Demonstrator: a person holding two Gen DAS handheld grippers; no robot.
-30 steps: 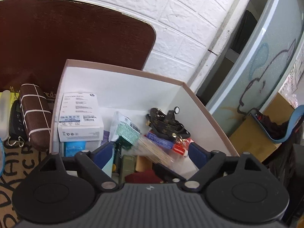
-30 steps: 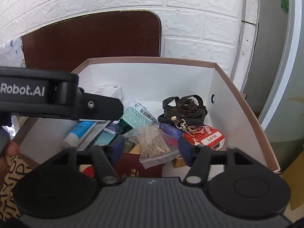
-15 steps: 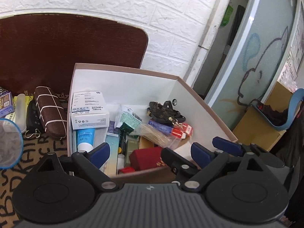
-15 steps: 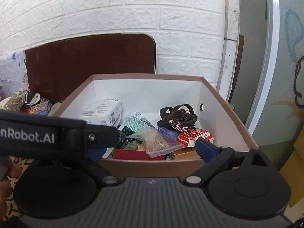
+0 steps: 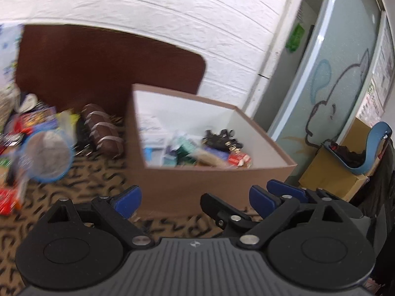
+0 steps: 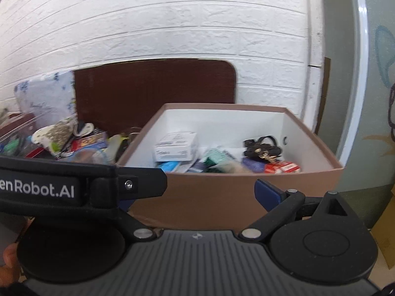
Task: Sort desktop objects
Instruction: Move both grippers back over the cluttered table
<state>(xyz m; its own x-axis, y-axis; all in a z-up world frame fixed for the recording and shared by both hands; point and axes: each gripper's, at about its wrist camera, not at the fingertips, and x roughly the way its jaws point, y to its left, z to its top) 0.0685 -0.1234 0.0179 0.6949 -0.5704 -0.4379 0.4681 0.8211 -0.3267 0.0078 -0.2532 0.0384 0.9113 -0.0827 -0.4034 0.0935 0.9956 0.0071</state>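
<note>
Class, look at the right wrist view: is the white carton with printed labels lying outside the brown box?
No: the white carton lies inside the brown box, against its left inner wall, among the other sorted items.

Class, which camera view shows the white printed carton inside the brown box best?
The right wrist view: the white printed carton shows its top and front. The left wrist view gives only a blur of it behind the brown box's wall.

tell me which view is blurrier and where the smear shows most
Left wrist view is blurrier: the loose pile left of the box smears sideways, box contents too. Right wrist view is milder: the white carton stays half legible. Both bend the brick wall.
</note>
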